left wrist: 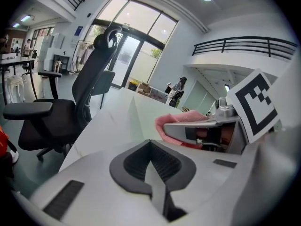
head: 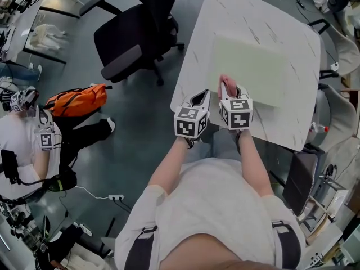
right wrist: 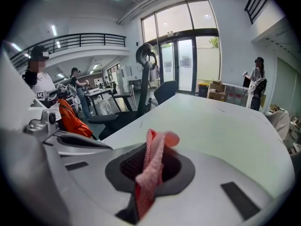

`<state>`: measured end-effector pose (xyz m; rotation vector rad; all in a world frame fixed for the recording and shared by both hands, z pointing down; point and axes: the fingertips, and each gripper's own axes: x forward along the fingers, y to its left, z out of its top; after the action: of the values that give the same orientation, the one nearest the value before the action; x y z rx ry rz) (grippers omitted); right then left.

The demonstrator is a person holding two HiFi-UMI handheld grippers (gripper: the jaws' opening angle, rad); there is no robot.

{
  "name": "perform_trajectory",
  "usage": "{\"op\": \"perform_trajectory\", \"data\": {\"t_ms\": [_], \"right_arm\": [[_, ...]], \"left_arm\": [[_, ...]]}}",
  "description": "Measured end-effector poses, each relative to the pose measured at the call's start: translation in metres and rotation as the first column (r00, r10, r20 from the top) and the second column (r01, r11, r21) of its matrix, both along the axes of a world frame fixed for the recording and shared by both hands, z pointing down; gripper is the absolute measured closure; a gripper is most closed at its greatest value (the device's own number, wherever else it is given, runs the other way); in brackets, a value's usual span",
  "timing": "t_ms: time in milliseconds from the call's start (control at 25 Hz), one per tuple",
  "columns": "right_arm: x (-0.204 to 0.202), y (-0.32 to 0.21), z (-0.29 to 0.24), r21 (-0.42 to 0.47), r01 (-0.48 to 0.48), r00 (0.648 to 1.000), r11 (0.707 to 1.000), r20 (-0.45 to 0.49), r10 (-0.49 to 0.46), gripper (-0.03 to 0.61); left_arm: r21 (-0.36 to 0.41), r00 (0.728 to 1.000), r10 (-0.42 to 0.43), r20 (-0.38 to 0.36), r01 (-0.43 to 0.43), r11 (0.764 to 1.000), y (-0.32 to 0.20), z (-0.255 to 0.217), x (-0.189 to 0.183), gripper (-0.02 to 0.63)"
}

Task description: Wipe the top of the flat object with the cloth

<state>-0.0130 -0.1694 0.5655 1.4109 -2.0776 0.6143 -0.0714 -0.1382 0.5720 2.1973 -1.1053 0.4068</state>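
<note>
Near the front edge of the table (head: 292, 35), over the pale flat object (head: 250, 66), the right gripper (head: 229, 89) fingers pinch the pink cloth (right wrist: 153, 166), probably soft and light, by a fold, while the left gripper (head: 199, 99) fingers are closed, empty.

Right gripper (head: 229, 90) apparently pinches pink cloth (head: 225, 82) over pale mat (head: 253, 69)

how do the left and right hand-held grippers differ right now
The right hand-held gripper is shut on the pink cloth; the left hand-held gripper is shut on nothing. The right one reaches the pale green mat; the left one sits beside it over bare table. Both sit side by side at the table's near edge.
</note>
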Motion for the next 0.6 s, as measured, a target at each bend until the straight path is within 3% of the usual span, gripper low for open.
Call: {"op": "perform_trajectory", "data": {"t_ms": [280,600], "right_arm": [[-0.033,-0.003,0.0,-0.003,0.061,0.998,0.998,0.022,-0.061,0.546],[-0.04,-0.004,-0.004,-0.01,0.066,0.997,0.998,0.052,-0.065,0.546]], "left_arm": [[-0.013,1.0,0.011,-0.02,-0.012,1.0,0.0,0.004,-0.003,0.6],[-0.019,1.0,-0.016,-0.014,0.016,1.0,0.0,0.002,-0.016,0.6]]}}
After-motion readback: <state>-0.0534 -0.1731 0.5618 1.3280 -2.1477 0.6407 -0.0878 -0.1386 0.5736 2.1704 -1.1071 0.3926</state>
